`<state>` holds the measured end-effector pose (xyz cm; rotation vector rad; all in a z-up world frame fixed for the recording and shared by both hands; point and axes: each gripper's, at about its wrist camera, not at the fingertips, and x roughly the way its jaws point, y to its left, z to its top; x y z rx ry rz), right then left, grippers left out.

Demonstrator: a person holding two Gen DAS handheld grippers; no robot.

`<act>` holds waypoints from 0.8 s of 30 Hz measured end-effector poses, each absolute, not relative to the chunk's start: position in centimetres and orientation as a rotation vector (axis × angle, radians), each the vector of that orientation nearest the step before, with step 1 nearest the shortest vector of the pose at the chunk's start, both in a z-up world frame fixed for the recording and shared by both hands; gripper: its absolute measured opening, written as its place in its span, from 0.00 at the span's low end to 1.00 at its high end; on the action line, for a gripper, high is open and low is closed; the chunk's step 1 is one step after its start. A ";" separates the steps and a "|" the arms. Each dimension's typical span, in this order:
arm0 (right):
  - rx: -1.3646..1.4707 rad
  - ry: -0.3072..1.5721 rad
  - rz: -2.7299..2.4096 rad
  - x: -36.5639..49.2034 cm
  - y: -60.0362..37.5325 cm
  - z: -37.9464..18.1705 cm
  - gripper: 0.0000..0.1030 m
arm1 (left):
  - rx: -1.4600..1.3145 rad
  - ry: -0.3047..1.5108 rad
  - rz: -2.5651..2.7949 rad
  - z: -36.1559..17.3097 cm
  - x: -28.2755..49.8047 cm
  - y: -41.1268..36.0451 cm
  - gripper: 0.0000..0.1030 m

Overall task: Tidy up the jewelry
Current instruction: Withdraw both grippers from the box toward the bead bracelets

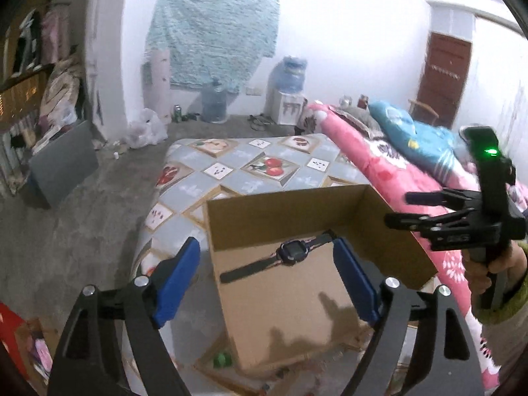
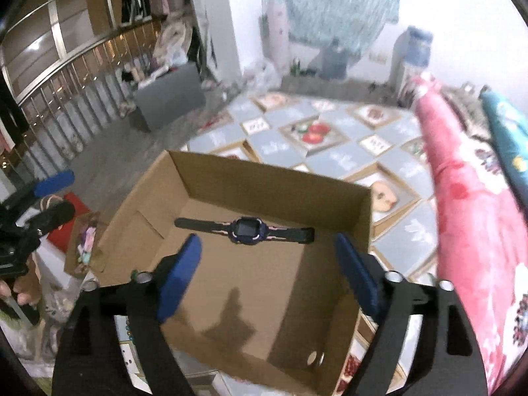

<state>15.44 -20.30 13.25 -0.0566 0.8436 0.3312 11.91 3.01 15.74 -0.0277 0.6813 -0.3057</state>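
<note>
A dark watch [image 2: 243,229] lies flat, straps stretched out, on the floor of the open cardboard box [image 2: 274,178] on the patterned table [image 2: 333,158], while the left gripper [image 1: 266,279] and right gripper [image 2: 269,272] both hang above it spread wide, holding nothing.
</note>
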 end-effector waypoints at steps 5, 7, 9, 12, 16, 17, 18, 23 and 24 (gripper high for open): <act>-0.085 0.759 0.279 11.0 -19.5 14.3 0.91 | -0.081 0.682 -0.266 14.3 8.9 4.1 0.82; -0.113 0.734 0.252 9.4 -19.0 14.2 0.91 | -0.091 0.692 -0.264 13.7 8.1 4.2 0.82; -0.130 0.722 0.242 8.1 -18.7 13.9 0.92 | -0.100 0.706 -0.281 13.1 7.2 4.3 0.82; -0.129 0.724 0.226 6.3 -18.4 13.0 0.92 | -0.104 0.723 -0.289 12.1 6.0 4.2 0.83; -0.141 0.711 0.205 4.5 -18.1 12.1 0.92 | -0.110 0.741 -0.298 10.7 4.5 4.1 0.86; -0.152 0.707 0.194 4.1 -18.0 11.8 0.92 | -0.116 0.742 -0.300 10.5 4.1 4.1 0.86; -0.161 0.707 0.185 3.8 -17.9 11.6 0.92 | -0.126 0.742 -0.305 10.2 3.6 4.3 0.87; -0.188 0.716 0.146 2.7 -17.6 10.2 0.92 | -0.200 0.766 -0.321 9.2 2.8 5.0 0.89; -0.191 0.717 0.142 2.4 -17.5 9.9 0.92 | -0.202 0.770 -0.315 9.1 2.7 5.0 0.89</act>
